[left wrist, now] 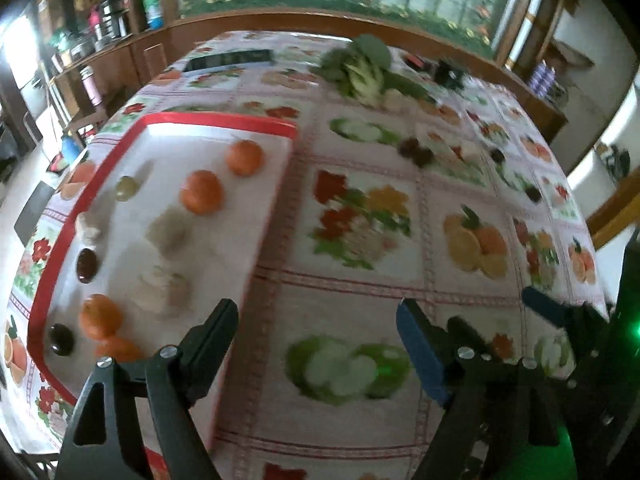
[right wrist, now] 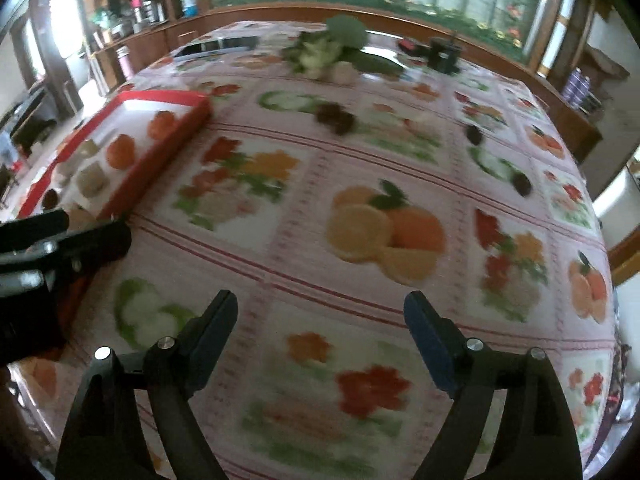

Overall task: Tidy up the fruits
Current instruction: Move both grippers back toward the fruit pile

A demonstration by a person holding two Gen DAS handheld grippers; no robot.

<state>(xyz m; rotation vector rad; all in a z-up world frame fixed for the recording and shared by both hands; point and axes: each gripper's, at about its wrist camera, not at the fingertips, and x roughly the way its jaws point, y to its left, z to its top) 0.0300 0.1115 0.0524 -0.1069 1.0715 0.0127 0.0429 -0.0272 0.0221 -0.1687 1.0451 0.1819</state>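
A red-rimmed white tray (left wrist: 216, 120) lies at the left of the fruit-print tablecloth. It holds several oranges (left wrist: 201, 192), pale lumps (left wrist: 168, 230), dark round fruits (left wrist: 87, 264) and a green one (left wrist: 127, 188). My left gripper (left wrist: 316, 320) hangs open and empty over the tray's right edge and the cloth. My right gripper (right wrist: 320, 304) is open too, above bare cloth, nothing between its fingers. Loose dark fruits lie farther out: a cluster (right wrist: 336, 116) and two single ones (right wrist: 474, 134), (right wrist: 522, 184). The right wrist view catches the left gripper (right wrist: 60, 236) at its left edge beside the tray (right wrist: 160, 152).
Leafy greens (right wrist: 328, 46) and a pale vegetable lie at the table's far end, near a small black object (right wrist: 442, 54) and a dark flat device (left wrist: 230, 60). Wooden shelves with bottles stand to the left. The table's edge drops off at the right.
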